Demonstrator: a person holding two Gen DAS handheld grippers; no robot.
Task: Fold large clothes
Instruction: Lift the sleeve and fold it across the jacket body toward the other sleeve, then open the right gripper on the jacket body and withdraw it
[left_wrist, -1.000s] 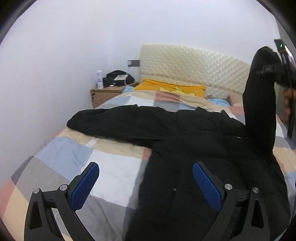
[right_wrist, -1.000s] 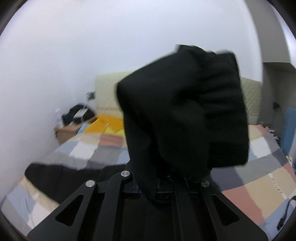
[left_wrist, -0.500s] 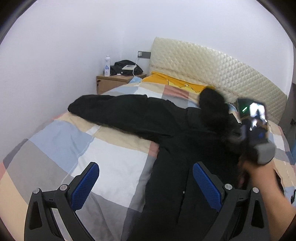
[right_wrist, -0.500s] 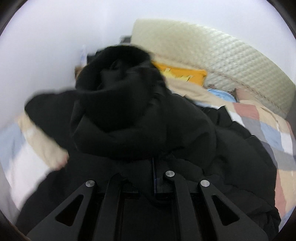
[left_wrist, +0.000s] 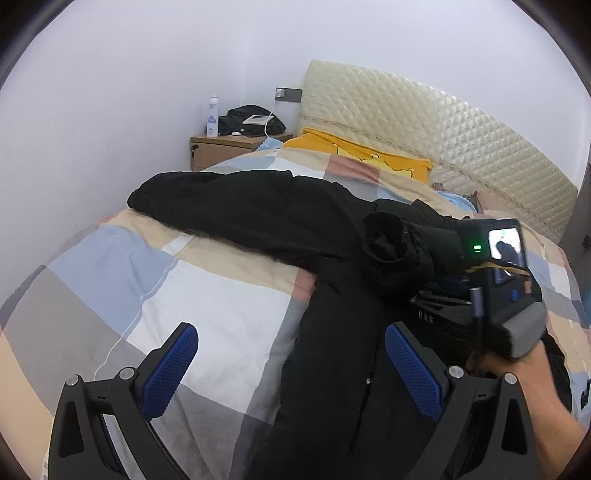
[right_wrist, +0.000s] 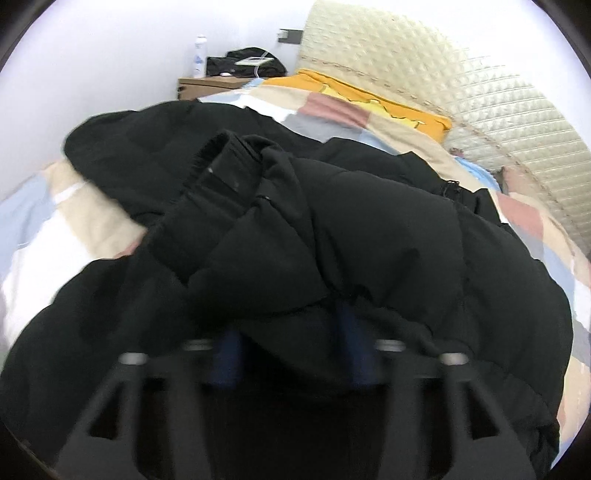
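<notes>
Opening right gripper (right_wrist: 288, 354) tilts down over jacket sleeve (right_wrist: 258, 229).

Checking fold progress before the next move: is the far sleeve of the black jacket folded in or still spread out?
Spread. The far sleeve lies stretched sideways across the checked bedspread, away from the black jacket body; the other sleeve lies on it.

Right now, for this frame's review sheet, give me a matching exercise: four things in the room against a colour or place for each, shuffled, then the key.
Things:
1. jacket
2. bottle
3. pillow
4. left gripper

Colour or place:
A. yellow, lying at the quilted headboard
B. blue pads, open, holding nothing
C. black, spread across the checked bedspread
D. white, standing on the wooden nightstand

Pairs: 1-C, 2-D, 3-A, 4-B
</notes>
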